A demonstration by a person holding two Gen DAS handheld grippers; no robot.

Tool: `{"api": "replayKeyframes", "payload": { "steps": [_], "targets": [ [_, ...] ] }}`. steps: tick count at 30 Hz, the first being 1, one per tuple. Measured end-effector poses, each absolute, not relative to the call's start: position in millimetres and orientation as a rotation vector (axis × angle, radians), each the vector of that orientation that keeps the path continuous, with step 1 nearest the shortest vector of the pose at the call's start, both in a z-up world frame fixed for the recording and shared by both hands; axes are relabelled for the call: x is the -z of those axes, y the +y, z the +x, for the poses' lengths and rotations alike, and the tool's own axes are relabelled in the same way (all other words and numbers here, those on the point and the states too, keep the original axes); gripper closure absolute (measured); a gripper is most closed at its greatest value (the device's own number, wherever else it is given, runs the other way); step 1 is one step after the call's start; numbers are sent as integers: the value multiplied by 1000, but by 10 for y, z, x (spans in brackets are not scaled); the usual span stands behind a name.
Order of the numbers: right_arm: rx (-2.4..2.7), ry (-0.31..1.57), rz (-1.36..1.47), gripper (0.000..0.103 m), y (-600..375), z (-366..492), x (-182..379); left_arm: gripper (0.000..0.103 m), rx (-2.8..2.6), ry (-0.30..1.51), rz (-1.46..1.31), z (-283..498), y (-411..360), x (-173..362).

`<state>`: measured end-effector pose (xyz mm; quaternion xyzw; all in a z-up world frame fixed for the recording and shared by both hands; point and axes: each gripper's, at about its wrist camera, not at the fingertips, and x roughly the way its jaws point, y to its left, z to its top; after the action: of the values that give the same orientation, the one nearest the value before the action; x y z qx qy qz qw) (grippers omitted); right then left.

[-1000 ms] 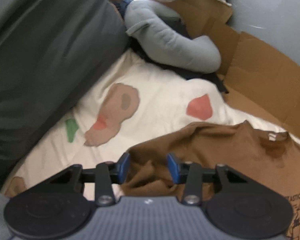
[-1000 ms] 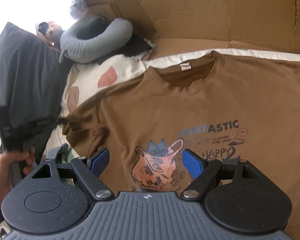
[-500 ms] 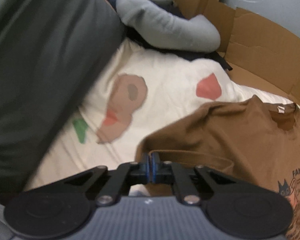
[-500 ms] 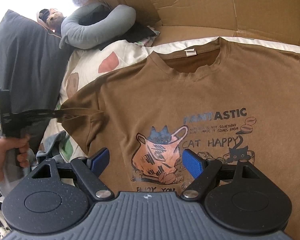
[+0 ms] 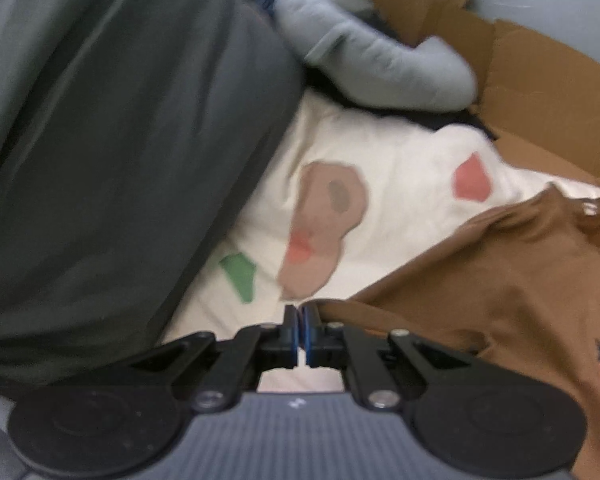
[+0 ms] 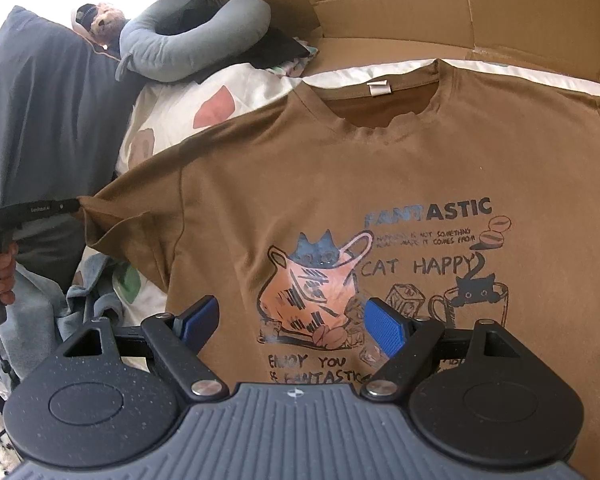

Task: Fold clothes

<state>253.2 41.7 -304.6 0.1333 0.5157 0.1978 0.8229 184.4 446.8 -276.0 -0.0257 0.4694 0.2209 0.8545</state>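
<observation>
Left claw: we see its blue pads pressed together, clenched on the sleeve hem of the brown T-shirt; from the right wrist view the same claw comes in from 9 o'clock and the sleeve is drawn out taut toward it.
Right claw: we see it released, its blue pads standing wide apart above the shirt's printed chest, nothing between them.
Brown T-shirt: in the right wrist view we find it lying face up on the bed, collar at 12 o'clock from the right claw, the cat print directly ahead of that claw and running toward 3 o'clock; in the left wrist view the cloth spreads from the left claw toward 3 o'clock and 2 o'clock.
Sleeve: we see it at 10 o'clock from the right claw, its edge lifted and creased where the left claw bites it.
Hand: we see fingers wrapped round the left claw's handle at 9 o'clock in the right wrist view.
Bedsheet: white with coloured patches, bare at 12 o'clock from the left claw.
Dark pillow: at 10 o'clock from the left claw, beside the sheet.
Grey neck pillow: at 11 o'clock from the right claw, beyond the shirt.
Cardboard: we see it along the far edge at 12 to 2 o'clock, behind the collar.
</observation>
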Motion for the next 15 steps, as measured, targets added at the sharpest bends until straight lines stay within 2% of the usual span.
{"api": "replayKeyframes", "payload": {
  "steps": [2, 4, 6, 8, 10, 11, 15],
  "targets": [
    [-419, 1101, 279, 19, 429, 2537, 3050, 93, -534, 1017, -78, 1809, 4554, 2801],
    [-422, 1107, 275, 19, 454, 2543, 3063, 69, -558, 1014, -124, 1722, 4612, 2804],
    [-426, 1111, 269, 19, 484, 2544, 3074, 64, -541, 1002, -148, 1620, 4609, 2802],
    [-432, 1117, 260, 19, 522, 2544, 3087, 62, -507, 1021, -137, 1560, 4553, 2837],
    [-436, 1122, 255, 19, 555, 2542, 3098, 48, -464, 1046, -125, 1506, 4489, 2882],
    [-438, 1125, 254, 19, 570, 2540, 3105, 45, -444, 1060, -120, 1485, 4458, 2910],
    [-447, 1133, 244, 19, 621, 2525, 3123, 44, -383, 1106, -121, 1505, 4349, 3063]
  ]
}}
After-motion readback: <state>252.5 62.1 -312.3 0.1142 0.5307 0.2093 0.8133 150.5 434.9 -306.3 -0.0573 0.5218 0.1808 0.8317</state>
